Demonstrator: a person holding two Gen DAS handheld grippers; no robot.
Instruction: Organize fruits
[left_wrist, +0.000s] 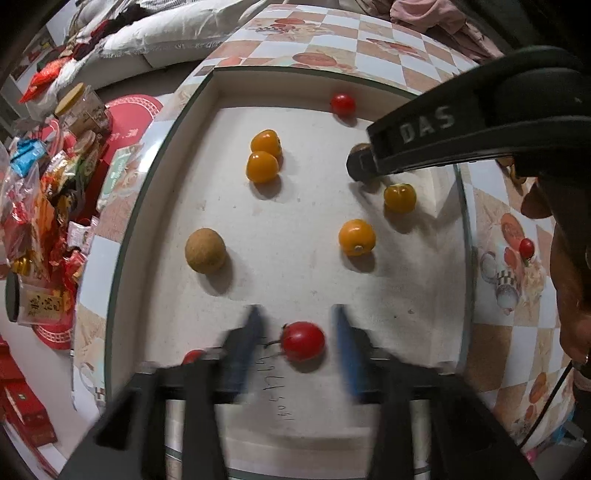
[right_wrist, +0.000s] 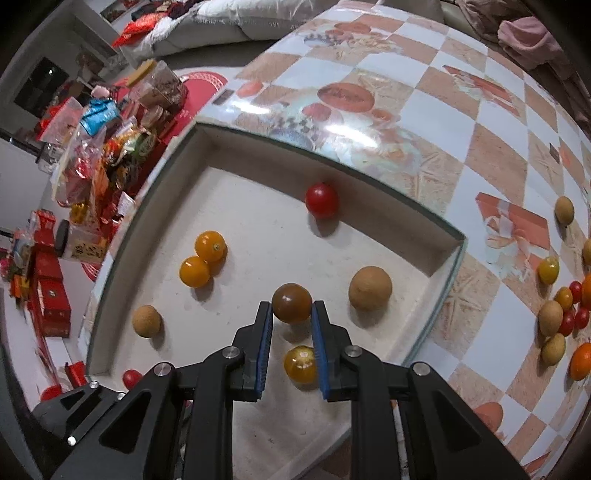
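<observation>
**Brown Fruit Clamped Over Tray**

Brown fruit (right_wrist: 291, 302) sits clamped between the right gripper (right_wrist: 291, 314) pads, above the white tray (right_wrist: 436, 258). Left gripper (left_wrist: 297, 332) jaws stand apart; a red tomato (left_wrist: 303, 340) lies between them, untouched, on the tray floor.

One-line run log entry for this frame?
left gripper: open, red tomato between jaws | right gripper: shut on brown tomato | over tray

Blurred left tool (left_wrist: 300, 334) fingers (left_wrist: 255, 332)
</observation>
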